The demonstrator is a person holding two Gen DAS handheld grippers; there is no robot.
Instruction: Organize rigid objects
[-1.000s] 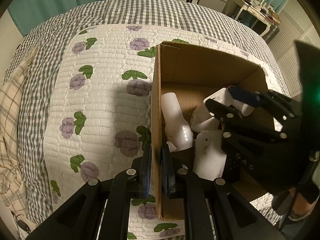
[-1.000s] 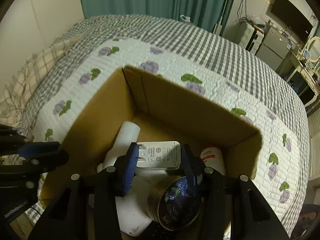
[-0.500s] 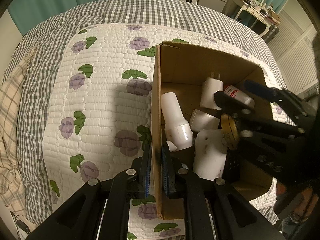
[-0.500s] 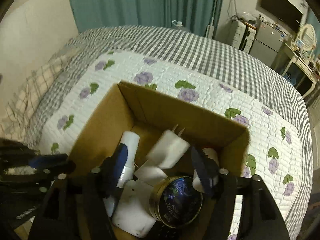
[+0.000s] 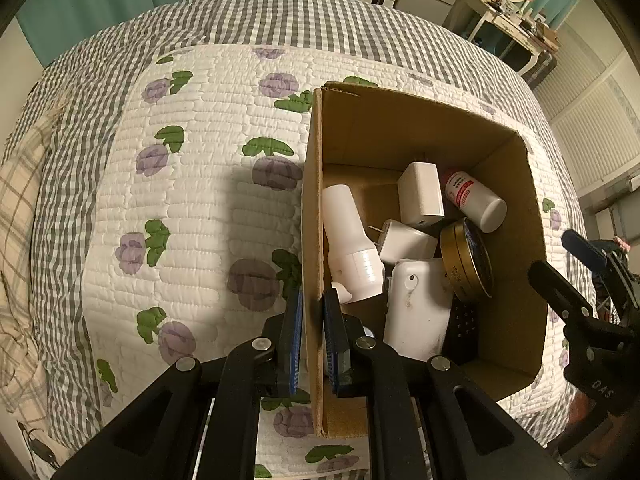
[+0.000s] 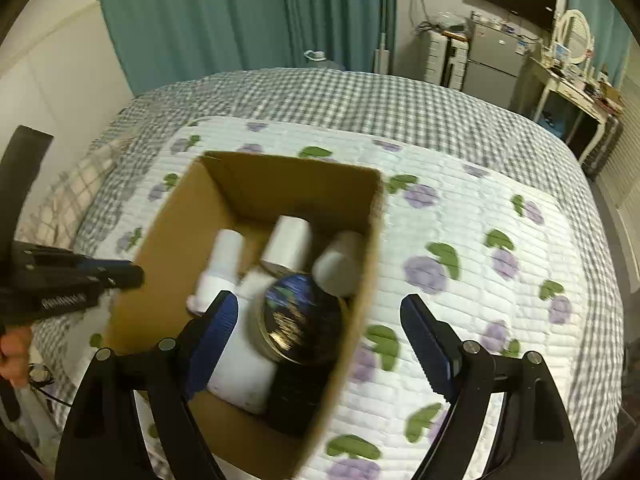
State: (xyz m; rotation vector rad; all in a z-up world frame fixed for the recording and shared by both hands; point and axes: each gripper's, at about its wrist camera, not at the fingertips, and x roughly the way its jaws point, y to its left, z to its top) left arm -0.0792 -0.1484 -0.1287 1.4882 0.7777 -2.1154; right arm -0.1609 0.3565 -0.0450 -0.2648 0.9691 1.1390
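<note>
An open cardboard box sits on the quilted bed. It holds a white charger, a second white plug adapter, a white bottle, a red-labelled white bottle, a gold-rimmed round tin and a white flat device. My left gripper is shut on the box's left wall. My right gripper is open and empty, raised above the box's right side; it also shows in the left wrist view.
The floral quilt covers a grey checked bedspread. Teal curtains hang behind the bed. A fridge and a cluttered dressing table stand at the far right.
My right gripper opened and let the white charger drop into the box, then pulled back up and to the right. My left gripper stayed clamped on the box wall.
</note>
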